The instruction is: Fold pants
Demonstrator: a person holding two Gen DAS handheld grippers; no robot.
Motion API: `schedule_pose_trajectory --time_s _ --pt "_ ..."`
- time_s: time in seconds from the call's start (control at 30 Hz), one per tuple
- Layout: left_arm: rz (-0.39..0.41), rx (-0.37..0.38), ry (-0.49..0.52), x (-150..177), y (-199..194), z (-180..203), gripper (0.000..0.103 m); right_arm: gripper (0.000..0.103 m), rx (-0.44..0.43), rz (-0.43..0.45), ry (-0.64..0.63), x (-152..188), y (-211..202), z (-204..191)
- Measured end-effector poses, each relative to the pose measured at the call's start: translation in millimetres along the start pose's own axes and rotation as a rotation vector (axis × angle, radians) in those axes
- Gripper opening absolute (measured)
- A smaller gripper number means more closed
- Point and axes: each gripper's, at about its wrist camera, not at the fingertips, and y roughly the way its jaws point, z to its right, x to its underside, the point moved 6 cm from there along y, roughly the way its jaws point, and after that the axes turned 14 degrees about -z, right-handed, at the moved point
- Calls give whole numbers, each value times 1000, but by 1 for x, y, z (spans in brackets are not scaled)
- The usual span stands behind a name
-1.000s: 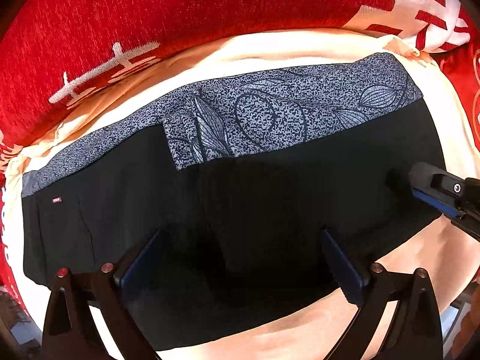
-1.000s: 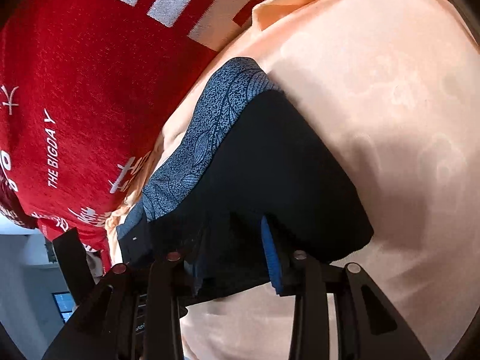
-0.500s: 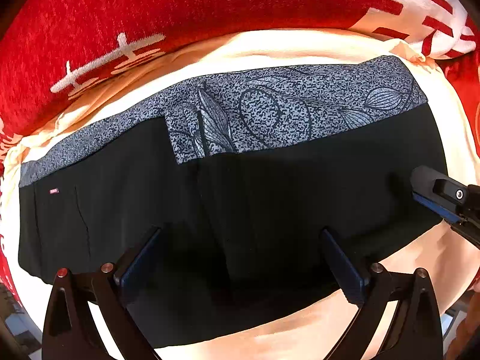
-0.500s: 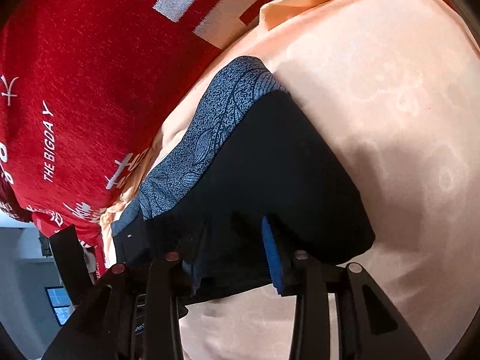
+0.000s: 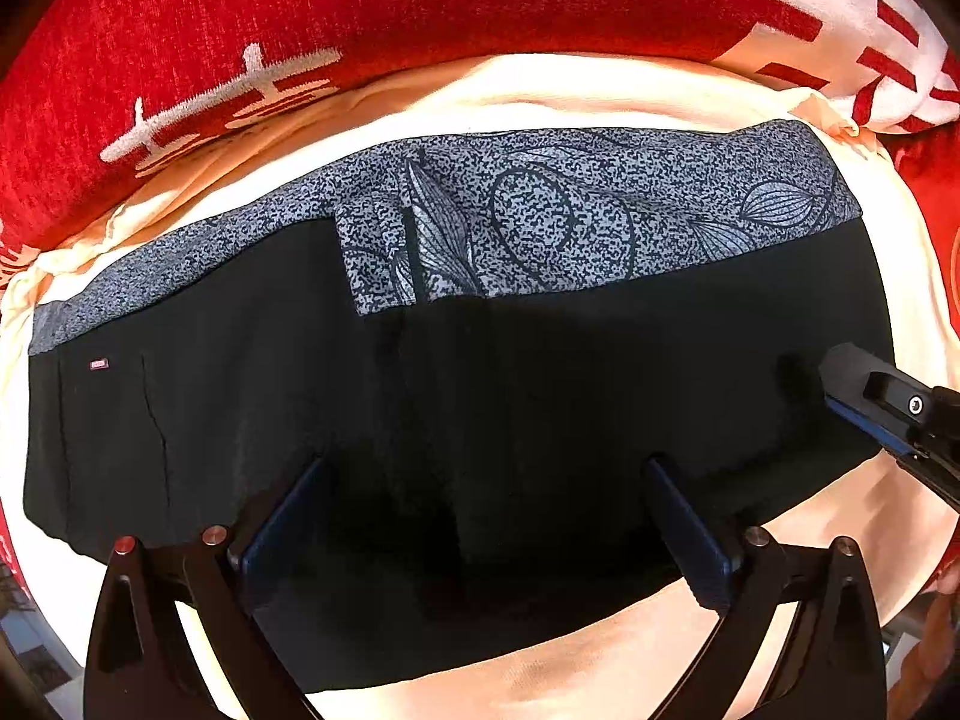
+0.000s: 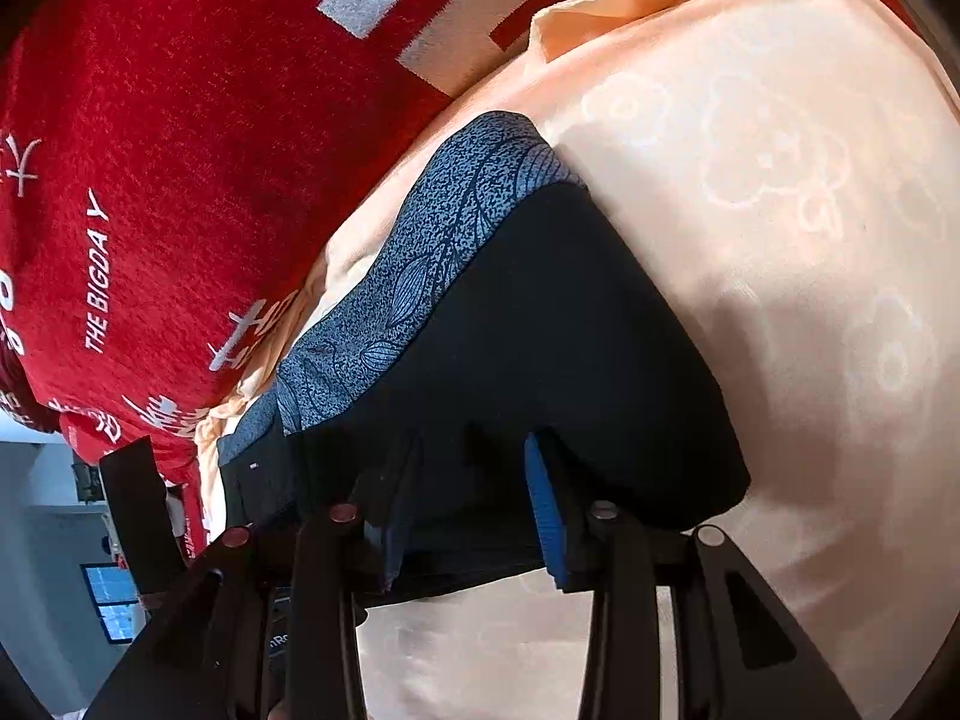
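Note:
The black pants with a grey leaf-patterned band lie folded flat on a peach sheet. My left gripper is open, its fingers spread wide over the near middle of the pants. My right gripper is partly open at the right end of the pants, its fingers astride the near hem; whether it pinches cloth is unclear. The right gripper also shows in the left wrist view at the right edge of the pants.
A red blanket with white characters lies behind the sheet. In the right wrist view the peach sheet extends to the right of the pants, and the red blanket fills the left.
The left wrist view has pulled back and up slightly, so the pants sit lower in it. The right gripper and the pants have hardly moved.

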Motion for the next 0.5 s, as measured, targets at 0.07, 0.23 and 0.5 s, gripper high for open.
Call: schedule_pose_trajectory --time_s 0.07,0.23,0.5 --pt "-7 10 -7 -3 2 -3 103 40 9 -1 -10 0 1 -2" --pt "-21 44 -22 -3 9 -12 103 46 37 1 -22 -1 4 -8" --pt "-10 101 -4 14 0 -41 103 58 136 11 -45 8 4 -25"
